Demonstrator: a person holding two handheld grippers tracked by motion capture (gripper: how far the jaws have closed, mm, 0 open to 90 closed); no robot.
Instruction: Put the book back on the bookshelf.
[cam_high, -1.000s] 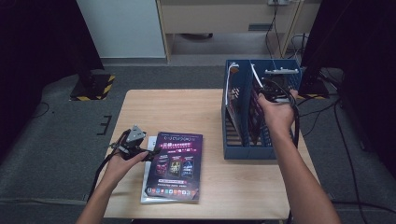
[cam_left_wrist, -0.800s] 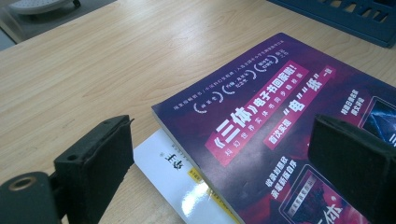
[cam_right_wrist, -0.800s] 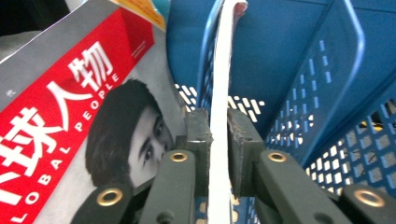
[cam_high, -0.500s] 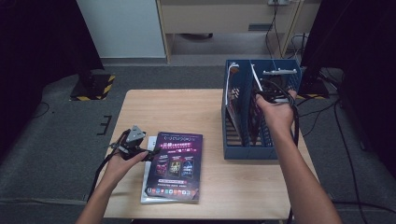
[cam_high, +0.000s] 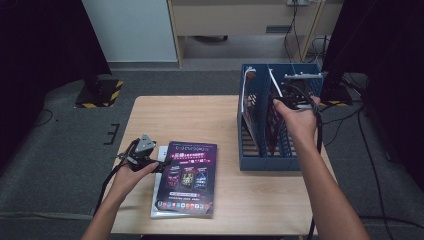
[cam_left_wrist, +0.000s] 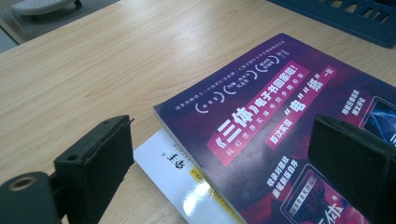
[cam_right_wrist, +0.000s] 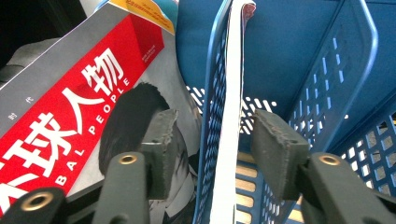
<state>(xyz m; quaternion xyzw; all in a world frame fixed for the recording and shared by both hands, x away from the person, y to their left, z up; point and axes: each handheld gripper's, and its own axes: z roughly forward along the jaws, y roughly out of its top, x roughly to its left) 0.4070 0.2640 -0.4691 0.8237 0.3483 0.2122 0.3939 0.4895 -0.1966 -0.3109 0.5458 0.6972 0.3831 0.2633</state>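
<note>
Light wooden table (cam_high: 200, 120), blue slotted rack (cam_high: 260, 155) at right, white booklet (cam_high: 159, 200) near left

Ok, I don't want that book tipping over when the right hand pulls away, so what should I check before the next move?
1. Right gripper released: ok. Its fingers have just been opening and stand clear of the thin book.
2. Thin book seated in the blue rack: ok, upright against a divider.
3. Red magazine in the next slot: leaning; stability cannot tell.
4. Left gripper open: ok, fingers either side of the purple book corner.
5. Purple book flat on the white book: ok.
</note>
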